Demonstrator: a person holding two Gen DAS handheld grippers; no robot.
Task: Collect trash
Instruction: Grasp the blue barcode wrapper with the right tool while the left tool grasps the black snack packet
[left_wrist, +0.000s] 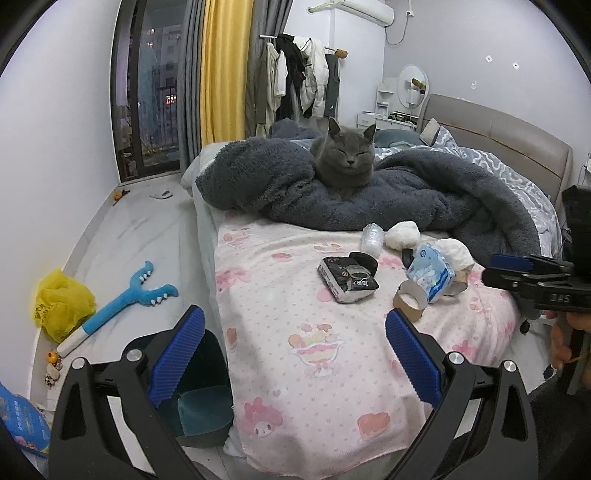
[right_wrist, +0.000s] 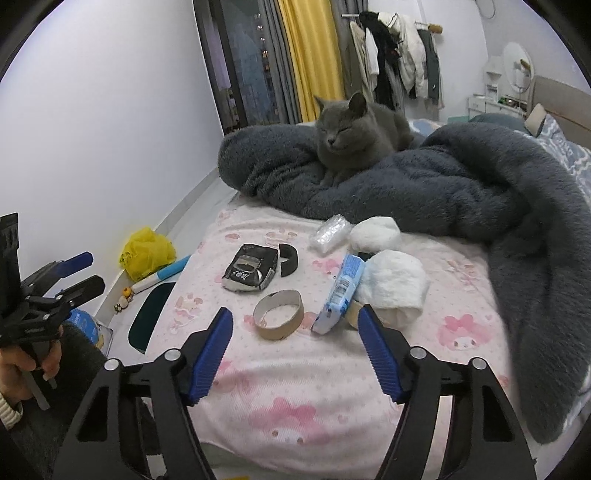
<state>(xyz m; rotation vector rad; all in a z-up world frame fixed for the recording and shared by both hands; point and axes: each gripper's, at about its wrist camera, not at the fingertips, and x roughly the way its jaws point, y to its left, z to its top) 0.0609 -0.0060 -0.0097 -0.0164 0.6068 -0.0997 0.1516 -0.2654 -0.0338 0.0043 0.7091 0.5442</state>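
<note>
My left hand-held gripper (left_wrist: 295, 347) and right hand-held gripper (right_wrist: 295, 350) are wide open and empty above the bed (right_wrist: 295, 398), near the cardboard ring (right_wrist: 279, 314).

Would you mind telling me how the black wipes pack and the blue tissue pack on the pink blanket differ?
The black wipes pack lies flat, face up; the blue tissue pack is tilted on its edge. The black wipes pack sits apart from the white wads, whereas the blue tissue pack leans against a white wad. The black wipes pack looks crumpled with a grey label; the blue tissue pack shows a white printed pattern. Both are soft packets lying on the pink blanket, beyond the open right claw.
</note>
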